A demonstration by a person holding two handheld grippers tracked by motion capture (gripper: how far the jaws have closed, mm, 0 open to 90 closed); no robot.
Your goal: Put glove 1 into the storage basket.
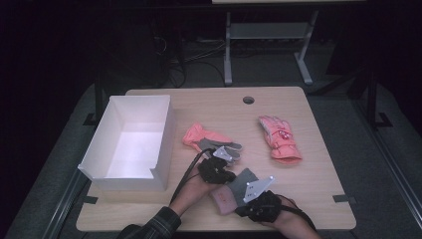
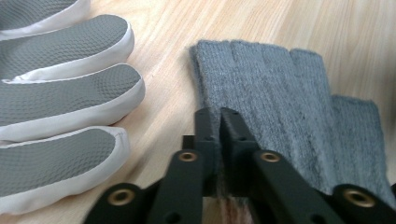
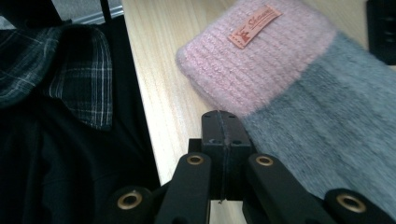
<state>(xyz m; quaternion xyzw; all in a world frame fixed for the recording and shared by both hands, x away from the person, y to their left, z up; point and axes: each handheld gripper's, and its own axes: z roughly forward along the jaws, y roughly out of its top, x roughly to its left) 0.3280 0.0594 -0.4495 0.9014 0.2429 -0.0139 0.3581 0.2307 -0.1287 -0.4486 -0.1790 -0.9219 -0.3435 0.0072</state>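
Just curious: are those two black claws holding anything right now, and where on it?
The left gripper pinches the grey knit glove at its finger edge. The right gripper is shut beside its pink cuff, holding nothing.

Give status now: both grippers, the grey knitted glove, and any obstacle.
Left gripper pinching edge of grey knitted glove. Right gripper shut, beside glove's pink cuff, apparently holding nothing. Orange glove with grey fingers lies close alongside; white box to the left.

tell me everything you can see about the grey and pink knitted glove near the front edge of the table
The knitted glove lies flat on the wooden table near its front edge. Its body and fingers are grey fuzzy knit; the ribbed cuff is pale pink with a small orange label sewn on. The left hand-held gripper pinches the glove's edge below the fingers. The right hand-held gripper, jaws shut, sits at the glove's edge where cuff meets grey body.
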